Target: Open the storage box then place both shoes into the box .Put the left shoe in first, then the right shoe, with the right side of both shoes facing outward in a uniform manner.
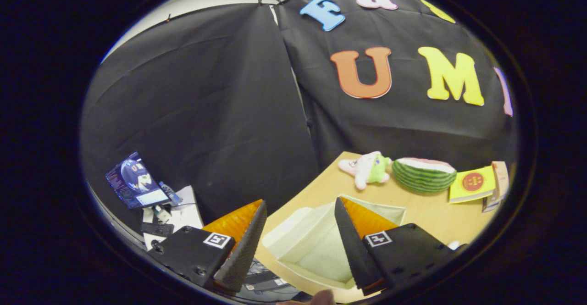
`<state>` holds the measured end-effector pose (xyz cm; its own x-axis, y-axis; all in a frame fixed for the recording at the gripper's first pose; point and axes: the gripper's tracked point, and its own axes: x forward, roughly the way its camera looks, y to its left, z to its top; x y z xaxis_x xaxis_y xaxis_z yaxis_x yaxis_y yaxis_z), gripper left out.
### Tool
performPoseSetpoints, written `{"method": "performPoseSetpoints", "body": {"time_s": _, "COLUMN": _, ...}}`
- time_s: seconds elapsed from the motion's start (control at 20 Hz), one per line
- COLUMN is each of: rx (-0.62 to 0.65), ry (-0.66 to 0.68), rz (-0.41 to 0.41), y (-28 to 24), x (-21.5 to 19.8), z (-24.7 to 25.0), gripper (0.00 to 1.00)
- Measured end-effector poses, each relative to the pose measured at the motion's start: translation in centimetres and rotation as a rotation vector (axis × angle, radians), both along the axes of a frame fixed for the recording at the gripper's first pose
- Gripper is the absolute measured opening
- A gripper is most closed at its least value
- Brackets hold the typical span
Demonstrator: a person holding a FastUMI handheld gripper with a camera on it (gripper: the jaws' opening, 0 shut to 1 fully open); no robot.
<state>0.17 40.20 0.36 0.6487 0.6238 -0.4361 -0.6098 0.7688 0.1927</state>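
Note:
A pale storage box (316,245) lies on the wooden table (431,213), seen between and just beyond my fingers. Its light inner walls face me, so it looks open, with nothing visible inside it. My gripper (300,208) is open and tilted above the table's near corner, with nothing between its fingers. The right finger (351,243) overlaps the box's right part; the left finger (245,245) hangs past the table's edge.
A pink and green plush toy (367,167), a watermelon-shaped toy (424,174) and a yellow book (472,183) lie along the table's far side. Off the table to the left, a dark blue carton (133,181) and small devices (160,222) sit on a lower surface.

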Motion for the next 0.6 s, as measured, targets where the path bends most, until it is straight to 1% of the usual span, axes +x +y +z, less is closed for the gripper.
{"method": "performPoseSetpoints", "body": {"time_s": 0.2, "rx": -0.04, "ry": -0.023, "rz": -0.083, "y": -6.2, "x": 0.8, "z": -0.9, "gripper": 0.91}}
{"method": "performPoseSetpoints", "body": {"time_s": 0.4, "rx": -0.077, "ry": 0.028, "rz": -0.155, "y": -12.8, "x": 1.2, "z": -3.0, "gripper": 0.91}}
{"method": "performPoseSetpoints", "body": {"time_s": 0.6, "rx": -0.151, "ry": 0.05, "rz": -0.245, "y": -20.4, "x": 1.8, "z": -5.0, "gripper": 0.91}}
